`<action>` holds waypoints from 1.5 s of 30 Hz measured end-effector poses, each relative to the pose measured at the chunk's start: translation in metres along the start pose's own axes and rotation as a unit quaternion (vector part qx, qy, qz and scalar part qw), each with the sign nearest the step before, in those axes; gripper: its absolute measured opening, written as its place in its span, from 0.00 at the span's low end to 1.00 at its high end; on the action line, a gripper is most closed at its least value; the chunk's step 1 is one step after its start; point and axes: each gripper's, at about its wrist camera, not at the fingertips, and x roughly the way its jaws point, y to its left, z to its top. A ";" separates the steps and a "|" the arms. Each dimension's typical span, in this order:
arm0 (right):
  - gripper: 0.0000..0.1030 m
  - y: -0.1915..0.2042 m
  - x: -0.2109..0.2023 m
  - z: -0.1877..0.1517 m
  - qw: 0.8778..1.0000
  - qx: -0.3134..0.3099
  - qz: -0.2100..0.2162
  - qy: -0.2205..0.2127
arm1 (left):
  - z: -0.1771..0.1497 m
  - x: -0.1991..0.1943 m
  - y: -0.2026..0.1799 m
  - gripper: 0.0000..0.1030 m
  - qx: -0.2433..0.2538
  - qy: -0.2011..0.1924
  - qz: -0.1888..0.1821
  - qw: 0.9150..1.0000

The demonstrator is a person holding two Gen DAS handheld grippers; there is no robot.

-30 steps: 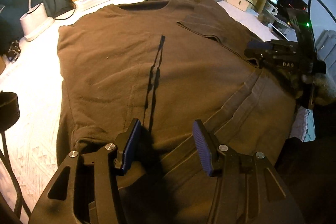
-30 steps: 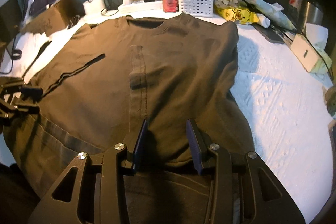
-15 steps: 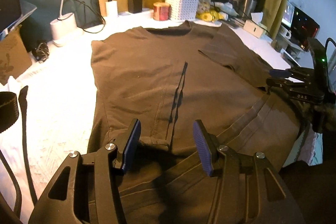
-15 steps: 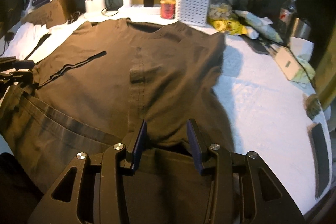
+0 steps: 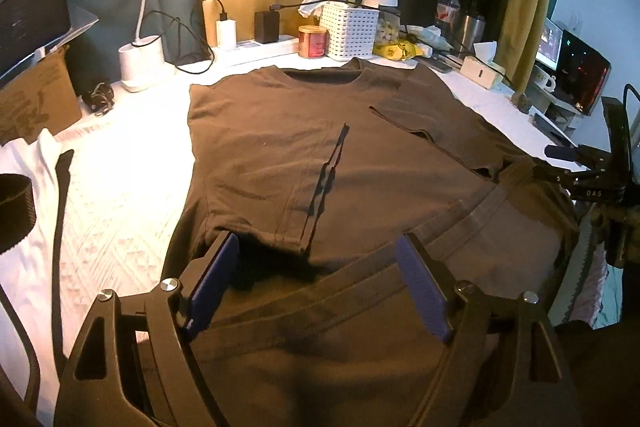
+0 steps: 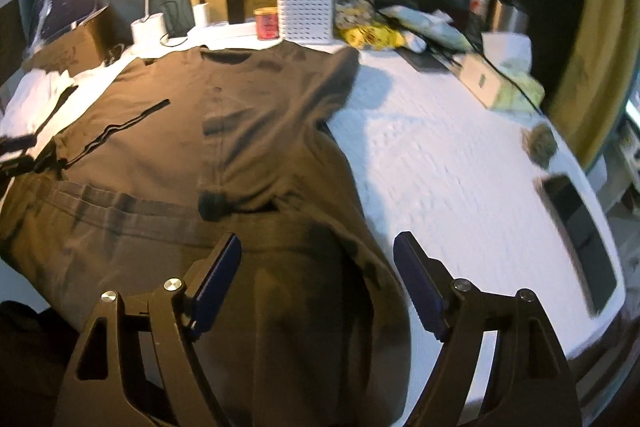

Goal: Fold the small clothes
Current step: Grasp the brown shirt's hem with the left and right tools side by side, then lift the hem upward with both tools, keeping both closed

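A brown T-shirt (image 5: 300,147) lies flat on the white-covered table (image 5: 120,195), collar at the far side, with one sleeve folded in over the body. Its lower part is doubled up as a wide band (image 5: 500,227) across the near edge. My left gripper (image 5: 320,283) hovers over that band near the shirt's left edge; its jaws are opening and the pads touch no cloth. My right gripper (image 6: 320,267) hangs over the shirt (image 6: 240,107) near its right edge, jaws also opening, with cloth below but not pinched. Each view shows the other gripper at its side, the right gripper (image 5: 592,179) and the left gripper (image 6: 16,151).
Along the far edge stand a lit desk lamp (image 5: 140,55), a power strip with chargers (image 5: 256,43), a red can (image 5: 312,41), a white basket (image 5: 350,31), bottles and a tissue box (image 6: 492,79). A phone (image 6: 580,227) lies at the right; a cardboard box (image 5: 36,99) and white cloth (image 5: 36,167) at the left.
Both pairs of jaws have spread from half closed to wide, letting go of the cloth between them. Both grippers have drawn back and risen a little, so more of the table shows.
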 end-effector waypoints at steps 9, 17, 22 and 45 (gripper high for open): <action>0.73 0.007 -0.008 -0.012 0.999 0.001 0.043 -0.007 | -0.022 -0.015 0.009 0.78 -0.025 -0.003 0.033 0.999; 0.70 0.017 -0.016 -0.009 0.997 -0.015 0.066 -0.026 | -0.047 -0.032 0.041 0.79 -0.074 0.005 0.090 0.993; 0.70 0.019 0.002 -0.017 0.998 -0.013 0.067 0.007 | -0.060 -0.037 0.058 0.79 -0.102 0.015 0.118 0.988; 0.07 0.024 -0.021 -0.007 0.997 -0.034 0.056 -0.038 | -0.063 -0.055 0.040 0.07 -0.043 -0.018 0.119 0.992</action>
